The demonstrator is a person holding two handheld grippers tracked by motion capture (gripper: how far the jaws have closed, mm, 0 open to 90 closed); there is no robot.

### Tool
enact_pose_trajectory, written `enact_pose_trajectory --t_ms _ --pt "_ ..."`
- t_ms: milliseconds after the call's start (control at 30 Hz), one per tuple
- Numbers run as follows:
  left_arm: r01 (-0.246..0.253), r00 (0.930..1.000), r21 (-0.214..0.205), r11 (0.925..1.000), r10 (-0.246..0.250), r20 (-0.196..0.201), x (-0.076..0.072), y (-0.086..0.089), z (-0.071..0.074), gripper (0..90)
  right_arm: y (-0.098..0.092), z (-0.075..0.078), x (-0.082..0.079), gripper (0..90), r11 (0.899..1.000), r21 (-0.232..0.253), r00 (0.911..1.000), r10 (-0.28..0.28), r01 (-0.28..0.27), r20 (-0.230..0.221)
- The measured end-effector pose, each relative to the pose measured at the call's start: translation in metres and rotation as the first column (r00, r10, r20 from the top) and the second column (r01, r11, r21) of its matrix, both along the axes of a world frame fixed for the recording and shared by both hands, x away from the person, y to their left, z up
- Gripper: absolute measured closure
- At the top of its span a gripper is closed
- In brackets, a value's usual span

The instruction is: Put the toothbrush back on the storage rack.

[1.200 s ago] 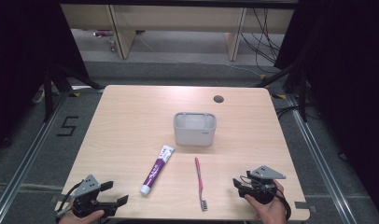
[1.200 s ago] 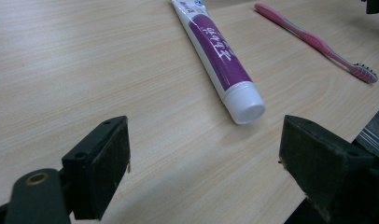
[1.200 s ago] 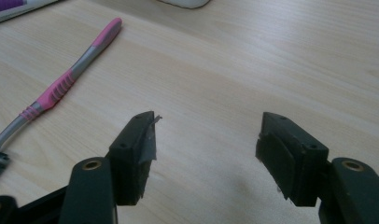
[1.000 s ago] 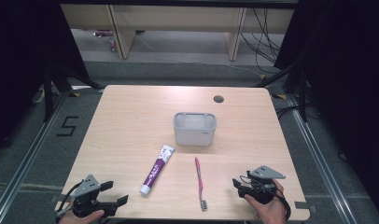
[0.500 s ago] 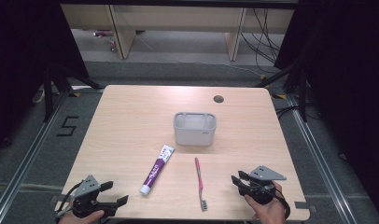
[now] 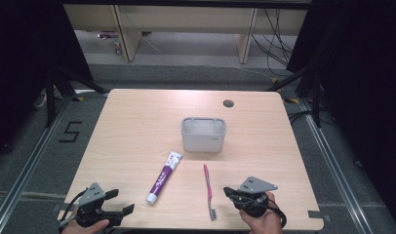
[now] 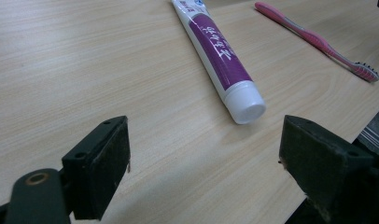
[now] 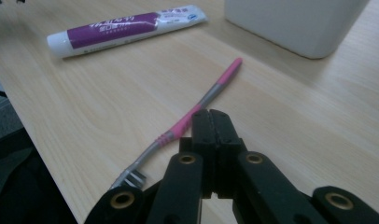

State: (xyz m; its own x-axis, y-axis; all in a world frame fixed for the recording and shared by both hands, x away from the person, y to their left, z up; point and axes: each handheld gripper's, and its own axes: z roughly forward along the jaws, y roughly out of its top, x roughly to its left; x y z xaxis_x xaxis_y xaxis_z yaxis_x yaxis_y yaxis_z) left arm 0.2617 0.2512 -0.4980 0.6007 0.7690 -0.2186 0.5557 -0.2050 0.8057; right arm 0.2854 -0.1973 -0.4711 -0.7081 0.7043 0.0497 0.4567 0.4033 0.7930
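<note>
A purple-and-white toothpaste tube (image 6: 164, 177) lies on the wooden table (image 6: 132, 126), its cap toward the front edge. To its right lies a pink toothbrush (image 6: 208, 190), bristles at the front. Behind both stands a pale grey rectangular holder (image 6: 203, 134). My left gripper (image 6: 120, 201) sits at the front left corner, open and holding nothing. In the left gripper view its gap (image 7: 204, 135) faces the tube's cap (image 7: 246, 105), with the toothbrush (image 7: 313, 39) beyond. My right gripper (image 6: 227, 191) is shut and holds nothing, just right of the brush. In the right gripper view its tips (image 8: 211, 114) sit beside the toothbrush handle (image 8: 197, 109).
A round cable hole (image 6: 228, 103) sits near the table's far edge. Both hands rest at the front edge. In the right gripper view the holder (image 8: 295, 23) stands ahead to the right and the toothpaste tube (image 8: 127, 25) lies ahead to the left.
My right gripper has shifted a little to the left, closer to the toothbrush. The left gripper has hardly moved, and the objects lie as before.
</note>
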Motion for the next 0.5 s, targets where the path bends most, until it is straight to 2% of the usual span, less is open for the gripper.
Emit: enact_pose_trajectory --t_ms 133,200,267,300,400,500 --pt "0.0 1.0 0.0 1.0 0.0 -0.001 0.0 0.0 0.0 16.0 0.013 -0.002 0.002 90.0 1.0 -0.015 0.9996 0.019 -0.019 -0.021" --pt "-0.004 1.0 0.0 1.0 0.004 -0.002 0.0 0.0 0.0 15.9 0.017 -0.003 0.004 90.0 0.999 -0.028 0.9993 0.035 -0.036 -0.015" --pt "-0.001 1.0 0.004 1.0 0.001 -0.002 0.0 0.0 0.0 16.0 0.022 -0.005 0.004 90.0 0.999 -0.028 0.9982 0.044 -0.045 -0.04" --pt "-0.002 1.0 0.002 1.0 0.002 -0.002 0.0 0.0 0.0 15.9 0.024 -0.006 0.005 90.0 0.998 -0.034 0.9979 0.053 -0.054 -0.037" --pt "-0.002 1.0 0.002 1.0 0.002 -0.002 0.0 0.0 0.0 15.9 0.035 -0.01 0.005 90.0 0.995 -0.043 0.9947 0.091 -0.093 -0.047" --pt "-0.001 1.0 0.008 1.0 0.001 -0.004 0.0 0.0 0.0 16.0 0.045 -0.014 0.006 90.0 0.992 -0.057 0.9908 0.111 -0.116 -0.077"
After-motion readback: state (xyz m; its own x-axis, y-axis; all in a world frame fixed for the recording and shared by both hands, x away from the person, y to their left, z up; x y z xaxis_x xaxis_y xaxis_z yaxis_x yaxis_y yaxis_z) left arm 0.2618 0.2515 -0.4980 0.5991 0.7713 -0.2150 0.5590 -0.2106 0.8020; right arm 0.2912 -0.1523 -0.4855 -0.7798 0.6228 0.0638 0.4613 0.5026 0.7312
